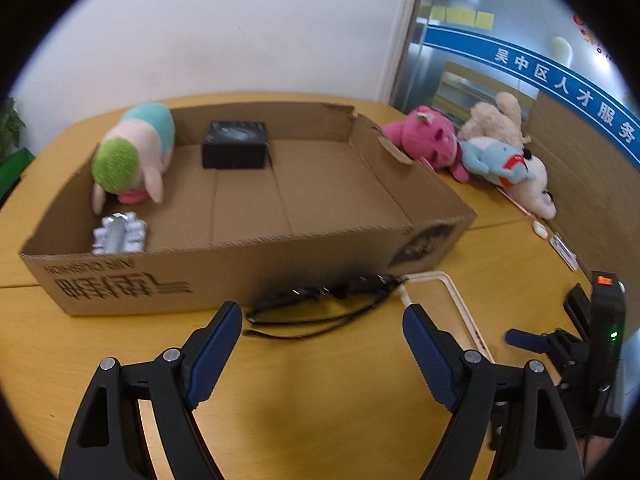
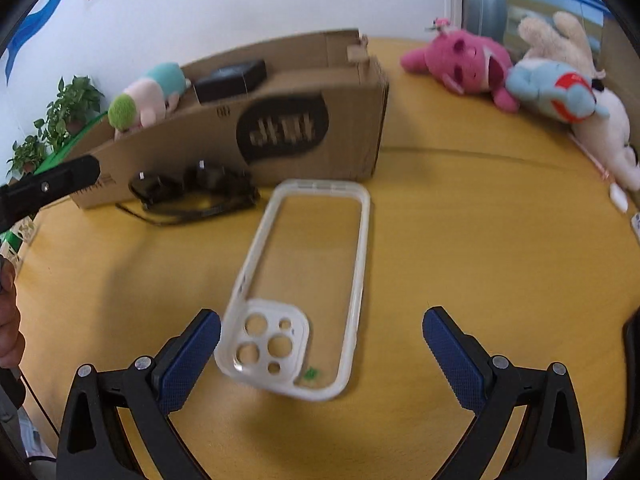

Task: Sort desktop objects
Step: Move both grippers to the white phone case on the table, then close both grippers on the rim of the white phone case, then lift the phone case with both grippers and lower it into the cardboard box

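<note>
A: Cardboard box (image 1: 256, 216) sits open-topped on the yellow wooden table (image 1: 312, 408), taking up most of the far half in the left wrist view. What room lies in front of it?

B: Bare tabletop runs from the near wall of the box to the left gripper (image 1: 322, 322), whose blue-padded jaws stand wide apart and hold nothing. A tangle of black charger and cable (image 1: 320, 300) lies against the foot of the box, just beyond those fingertips.

A: And to the right?

B: A clear phone case (image 2: 308, 288) with a white rim lies flat on open table, near the corner of the box but apart from it. The right gripper (image 2: 322, 330) is spread wide, empty, with the camera-cutout end of the case lying between its fingers; its left pad sits just beside the case rim, and whether they touch cannot be told.

A: What is inside the box?

B: From left to right: a crumpled silver foil item (image 1: 120, 234) in the near left corner, a plush toy with a green head (image 1: 132, 152) behind it along the left wall, and a black box (image 1: 234, 144) against the far wall. The rest of the floor shows bare cardboard.

A: Anything beyond the right edge of the box?

B: A pink plush (image 1: 428, 142), a beige plush (image 1: 496, 118) and a blue plush (image 1: 496, 160) are piled at the far right edge of the table, well apart from both grippers.
</note>
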Available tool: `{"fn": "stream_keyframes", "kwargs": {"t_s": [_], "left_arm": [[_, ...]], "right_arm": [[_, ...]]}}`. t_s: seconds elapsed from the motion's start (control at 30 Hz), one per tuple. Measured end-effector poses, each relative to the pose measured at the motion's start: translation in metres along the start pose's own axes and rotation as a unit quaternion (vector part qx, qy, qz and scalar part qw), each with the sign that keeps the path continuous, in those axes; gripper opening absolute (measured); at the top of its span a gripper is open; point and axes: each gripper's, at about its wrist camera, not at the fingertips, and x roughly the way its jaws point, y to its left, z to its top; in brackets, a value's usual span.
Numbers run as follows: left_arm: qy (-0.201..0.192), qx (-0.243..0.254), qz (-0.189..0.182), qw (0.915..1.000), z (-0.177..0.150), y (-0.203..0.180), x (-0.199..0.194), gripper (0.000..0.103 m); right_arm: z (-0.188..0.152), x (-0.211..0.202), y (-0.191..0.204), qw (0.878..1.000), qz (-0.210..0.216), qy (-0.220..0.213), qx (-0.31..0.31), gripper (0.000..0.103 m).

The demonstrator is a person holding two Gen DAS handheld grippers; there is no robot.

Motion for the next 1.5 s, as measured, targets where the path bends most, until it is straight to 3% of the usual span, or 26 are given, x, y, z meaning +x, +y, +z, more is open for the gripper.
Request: {"fn": "stream_keyframes", "kwargs": {"t_s": [0.2, 0.27, 0.53, 0.6, 0.73, 1.03, 1.27, 1.5], "left_arm": [[0.017, 0.004, -0.016, 0.9997, -0.007, -0.005, 0.005, 0.082], [0.025, 0.002, -0.019, 0.9995, -0.011, -0.005, 0.007, 0.082], [0.078, -0.015, -0.077, 0.9938, -0.028, -0.010, 0.028, 0.079], [0.092, -0.013, -0.095, 0.9912, -0.033, -0.016, 0.035, 0.074], [0.137, -0.009, -0.113, 0.9840, -0.042, -0.026, 0.057, 0.046], [0.113, 0.005, -0.114, 0.9870, -0.037, -0.034, 0.046, 0.028], [0.059, 0.027, -0.097, 0.9932, -0.015, -0.039, 0.012, 0.027], [-0.020, 0.048, -0.083, 0.9951, 0.043, -0.031, -0.023, 0.027]], "right_arm": [[-0.009, 0.013, 0.020, 1.000, 0.002, 0.011, -0.028, 0.102], [-0.011, 0.014, 0.029, 0.998, -0.012, 0.005, -0.054, 0.084], [-0.018, 0.010, 0.049, 0.998, 0.019, 0.000, -0.063, 0.083], [-0.021, 0.006, 0.053, 0.998, 0.029, -0.002, -0.056, 0.083], [-0.023, -0.001, 0.057, 0.998, 0.046, -0.006, -0.048, 0.082], [-0.019, -0.016, 0.060, 0.996, 0.066, -0.021, -0.047, 0.082], [-0.008, -0.042, 0.068, 0.994, 0.064, -0.059, -0.061, 0.082], [0.039, -0.080, 0.087, 0.985, 0.057, -0.133, -0.096, 0.082]]}}
